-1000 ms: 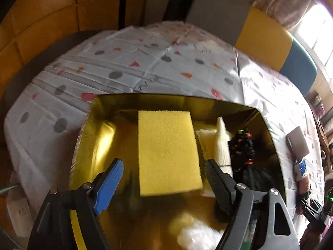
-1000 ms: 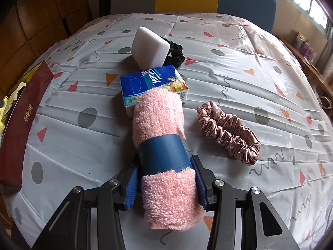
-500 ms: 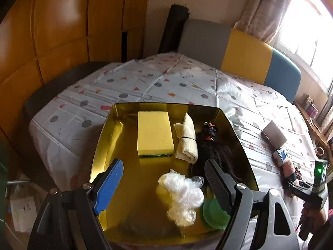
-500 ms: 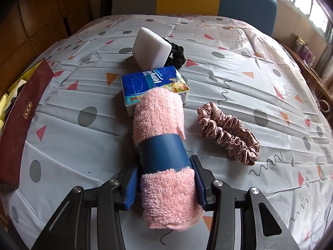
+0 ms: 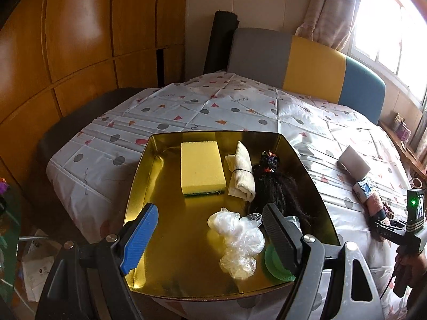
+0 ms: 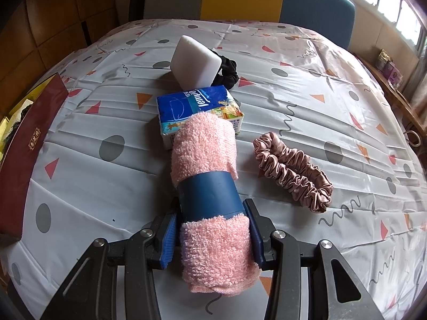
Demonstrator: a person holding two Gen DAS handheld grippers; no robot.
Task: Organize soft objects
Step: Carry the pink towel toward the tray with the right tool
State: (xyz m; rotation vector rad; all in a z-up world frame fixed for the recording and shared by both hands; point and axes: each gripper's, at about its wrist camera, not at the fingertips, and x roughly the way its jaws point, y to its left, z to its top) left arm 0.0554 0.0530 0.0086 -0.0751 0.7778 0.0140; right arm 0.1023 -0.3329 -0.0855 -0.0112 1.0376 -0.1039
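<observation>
Left tool [image 5: 210, 229] pulled back from yellow sponge [image 5: 201, 168] – released, sponge now in far part of gold tray [image 5: 138, 186]. Right tool [image 6: 213, 234] clenched on rolled pink towel [image 6: 210, 186] on bench – next item for tray.

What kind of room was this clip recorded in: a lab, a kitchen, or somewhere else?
Most likely a lived-in home dining or sitting room, not a lab. A table under a patterned tablecloth stands before a grey, yellow and blue padded bench, with wooden wall panels and a curtained window behind.
</observation>
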